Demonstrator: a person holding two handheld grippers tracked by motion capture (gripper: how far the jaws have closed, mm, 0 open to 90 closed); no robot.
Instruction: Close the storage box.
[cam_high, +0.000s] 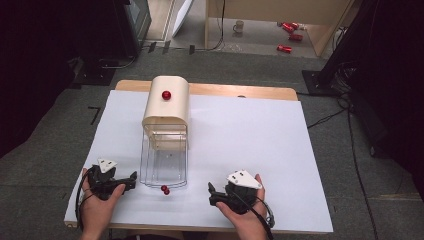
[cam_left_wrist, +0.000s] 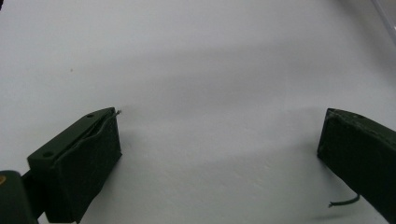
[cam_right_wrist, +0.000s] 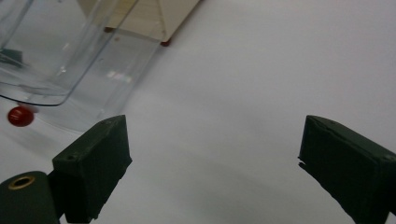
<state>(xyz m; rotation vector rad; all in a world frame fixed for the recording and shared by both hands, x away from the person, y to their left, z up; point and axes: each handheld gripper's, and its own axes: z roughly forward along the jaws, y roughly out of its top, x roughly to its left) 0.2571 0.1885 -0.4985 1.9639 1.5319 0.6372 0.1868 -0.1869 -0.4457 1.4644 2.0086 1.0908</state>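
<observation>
Both sets of jaws are standing wide apart with nothing between them: the left gripper (cam_high: 134, 178) is resting just left of the clear drawer (cam_high: 164, 165), and the right gripper (cam_high: 214, 195) is sitting to the drawer's right, a little nearer the person. That drawer is pulled out toward the person from under the cream box (cam_high: 166, 102), which carries a red knob (cam_high: 166, 95) on top. A red knob pair (cam_high: 165, 189) is lying at the drawer's front edge.

Judging from this, the step in hand is getting a hold on the drawer by its front. It would go best with the right gripper coming in low and square to the front, pinching the small red knob (cam_right_wrist: 20, 116) rather than the slippery clear wall, while the left gripper steadies the box so it is not sliding on the white table (cam_high: 260, 150).

Whether the drawer is holding anything is hard to tell through the reflections. How the red knobs are joined to the front is too small to make out.
</observation>
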